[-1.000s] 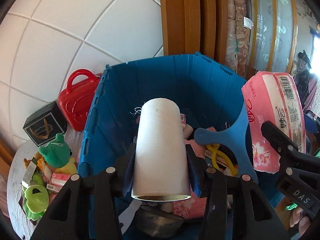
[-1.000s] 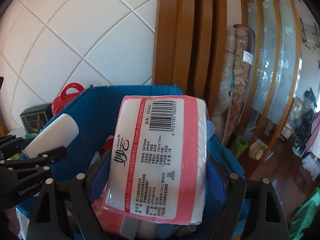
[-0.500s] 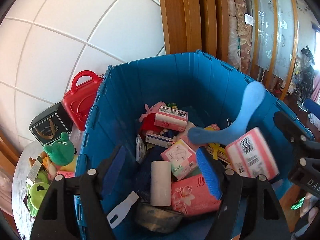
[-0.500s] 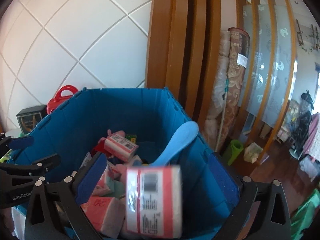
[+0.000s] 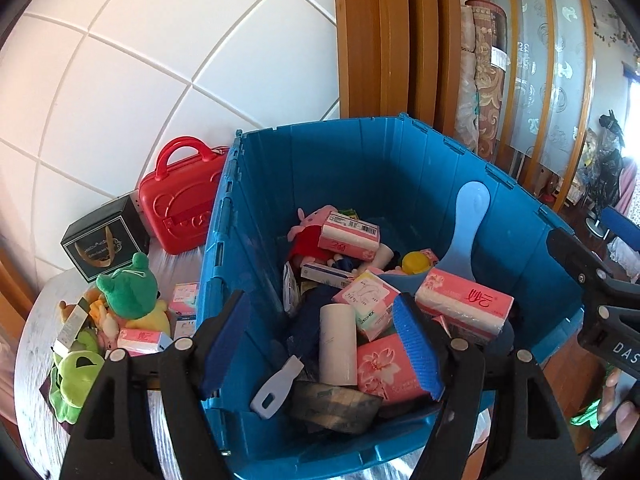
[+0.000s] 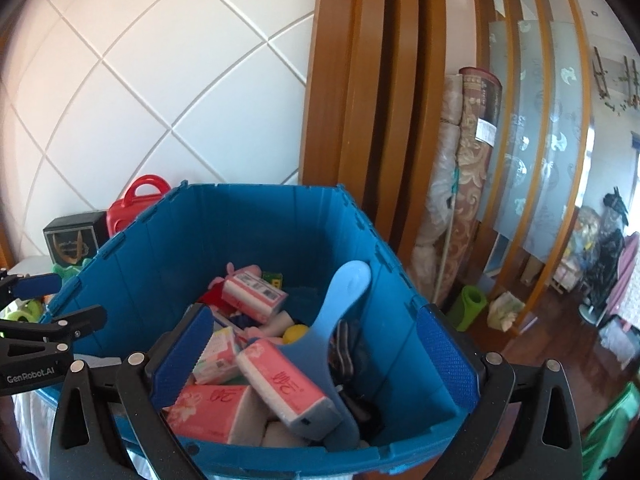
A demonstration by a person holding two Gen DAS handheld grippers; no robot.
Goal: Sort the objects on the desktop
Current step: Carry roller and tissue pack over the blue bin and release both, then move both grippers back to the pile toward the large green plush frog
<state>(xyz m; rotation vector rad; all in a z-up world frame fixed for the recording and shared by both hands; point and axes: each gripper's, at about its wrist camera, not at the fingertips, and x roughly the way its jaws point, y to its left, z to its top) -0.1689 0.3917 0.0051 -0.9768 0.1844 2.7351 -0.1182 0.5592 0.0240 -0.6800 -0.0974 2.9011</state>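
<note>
Tissue pack (image 5: pixel 464 306) lying in the blue bin (image 5: pixel 400 160), tilted against the light-blue scoop handle (image 5: pixel 470 224), clear of both grippers. White roll (image 5: pixel 338 344) lying among the pink packs in the same bin, just beyond the left gripper (image 5: pixel 324 344), jaws spread apart with nothing between the pads. Right gripper (image 6: pixel 316 354) likewise over the bin, jaws at their widest, empty; tissue pack (image 6: pixel 286 386) resting below them inside the bin. Around the roll: flowered pink pack (image 5: pixel 386 368), white scraper (image 5: pixel 276 384), tape roll (image 5: pixel 332 404), pink plush (image 5: pixel 316 220) toward the far wall. Left of the bin on the surface (image 5: pixel 32 360): green frog plush (image 5: pixel 128 292), black box (image 5: pixel 104 240), red toy case (image 5: pixel 180 200). Behind: white tiled wall, wooden frame, rolled rugs.
</note>
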